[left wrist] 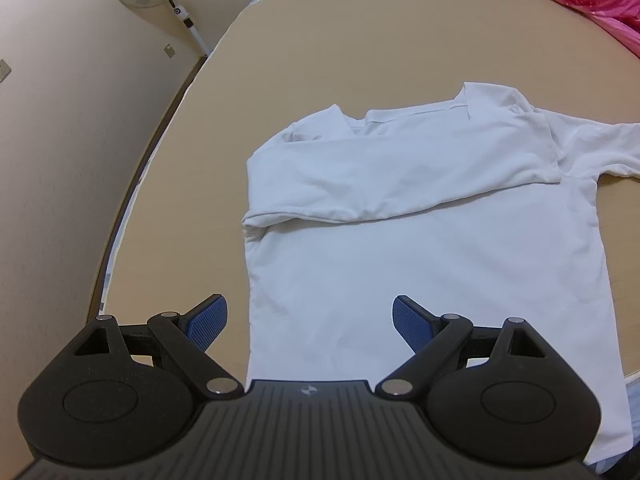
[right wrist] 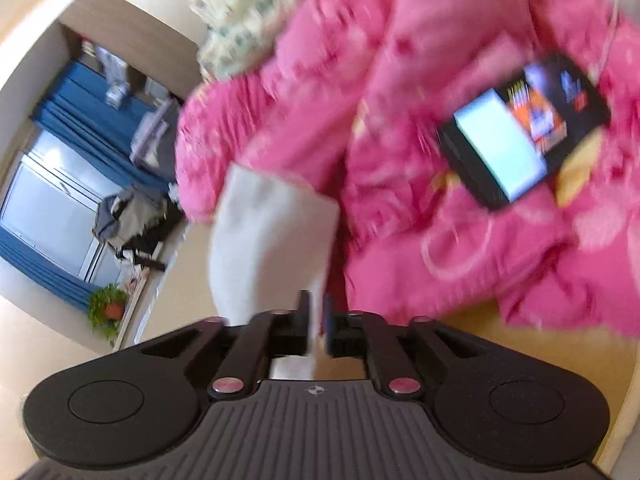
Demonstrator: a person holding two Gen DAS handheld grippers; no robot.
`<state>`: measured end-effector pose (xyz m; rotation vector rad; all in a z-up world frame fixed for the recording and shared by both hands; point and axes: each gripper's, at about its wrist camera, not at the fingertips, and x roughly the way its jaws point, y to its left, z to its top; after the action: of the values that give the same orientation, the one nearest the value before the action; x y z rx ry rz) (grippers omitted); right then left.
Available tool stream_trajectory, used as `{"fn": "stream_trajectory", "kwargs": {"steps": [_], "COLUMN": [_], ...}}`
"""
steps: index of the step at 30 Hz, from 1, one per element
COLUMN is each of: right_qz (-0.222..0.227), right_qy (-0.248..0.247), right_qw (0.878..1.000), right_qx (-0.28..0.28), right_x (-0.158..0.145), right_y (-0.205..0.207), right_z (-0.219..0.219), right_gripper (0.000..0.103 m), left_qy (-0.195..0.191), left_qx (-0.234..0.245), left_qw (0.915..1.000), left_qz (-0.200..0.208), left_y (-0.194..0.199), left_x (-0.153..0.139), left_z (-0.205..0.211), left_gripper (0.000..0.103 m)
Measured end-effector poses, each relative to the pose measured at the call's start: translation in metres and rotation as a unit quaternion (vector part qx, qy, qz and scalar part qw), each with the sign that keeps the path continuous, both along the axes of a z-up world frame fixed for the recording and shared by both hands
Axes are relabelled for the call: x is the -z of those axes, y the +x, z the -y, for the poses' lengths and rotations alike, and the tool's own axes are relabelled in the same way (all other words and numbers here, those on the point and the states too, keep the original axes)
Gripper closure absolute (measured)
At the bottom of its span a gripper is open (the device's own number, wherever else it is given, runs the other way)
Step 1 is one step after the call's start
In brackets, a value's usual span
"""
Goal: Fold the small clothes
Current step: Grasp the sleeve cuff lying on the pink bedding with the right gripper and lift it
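1. A white long-sleeved cotton shirt (left wrist: 420, 240) lies flat on the tan surface (left wrist: 320, 40), neckline away from the camera.
2. One sleeve is folded across its chest; the other sleeve (left wrist: 600, 148) stretches out sideways to the right.
3. The left tongs (left wrist: 310, 322) hover spread wide above the shirt's lower hem, nothing between their blue pads (left wrist: 208, 322).
4. The right tongs (right wrist: 316, 326) are clenched on a strip of white fabric (right wrist: 272, 236), which rises blurred in front of them.
5. Behind lies a crumpled pink quilt (right wrist: 400, 120) with a black lit phone (right wrist: 524, 128) on it.
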<state>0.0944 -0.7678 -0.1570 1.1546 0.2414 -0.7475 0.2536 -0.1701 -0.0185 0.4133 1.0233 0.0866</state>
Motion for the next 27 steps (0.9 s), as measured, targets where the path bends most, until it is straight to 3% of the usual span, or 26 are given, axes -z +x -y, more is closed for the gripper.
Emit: {"fn": "stream_trajectory", "kwargs": {"steps": [1,2,10,11,12,13,15,20,23,25,27], "right_qz": [0.008,0.015,0.046,0.048,0.044,0.041,0.035,0.044,-0.029,-0.088,-0.121], "right_qy": [0.012,0.02,0.059,0.058,0.055,0.045,0.032,-0.028,-0.073,-0.095,-0.142], "right_qw": [1.0,1.0,0.997,0.997,0.997,0.998,0.999,0.998,0.997,0.991,0.982], "right_qx": [0.0,0.003,-0.028,-0.031,-0.033,-0.033,-0.026,-0.03,-0.019,-0.018,-0.03], "right_x": [0.005,0.01,0.026,0.028,0.028,0.024,0.01,-0.046,-0.074,-0.09,-0.116], "right_y": [0.0,0.002,0.05,0.055,0.058,0.058,0.052,0.027,0.04,0.06,0.084], "right_z": [0.001,0.002,0.032,0.034,0.033,0.031,0.024,-0.006,-0.01,-0.014,-0.034], "right_gripper": [0.047,0.038,0.028,0.032,0.045,0.085,0.096,0.098,0.098,0.098,0.098], "left_qy": [0.005,0.01,0.007,0.012,0.017,0.023,0.032,0.009,-0.015,-0.021,-0.016], "left_qx": [-0.002,-0.004,-0.023,-0.017,-0.01,-0.002,0.011,0.011,-0.008,-0.021,-0.038], "left_qw": [1.0,0.9999,0.9996,0.9997,0.9997,0.9997,0.9994,0.9999,0.9998,0.9995,0.9991], "left_qz": [0.002,0.002,-0.015,-0.014,-0.012,-0.007,0.003,0.001,-0.006,-0.005,-0.003], "left_y": [-0.001,0.0,0.012,0.012,0.012,0.011,0.009,0.015,0.02,0.022,0.025], "left_x": [0.0,0.001,0.005,0.005,0.004,0.004,0.003,0.005,0.006,0.007,0.009], "left_z": [-0.001,-0.002,-0.007,-0.006,-0.005,-0.003,-0.001,-0.006,-0.023,-0.041,-0.061], "left_gripper": [0.01,0.01,0.01,0.01,0.01,0.01,0.01,0.01,0.01,0.01,0.01]}}
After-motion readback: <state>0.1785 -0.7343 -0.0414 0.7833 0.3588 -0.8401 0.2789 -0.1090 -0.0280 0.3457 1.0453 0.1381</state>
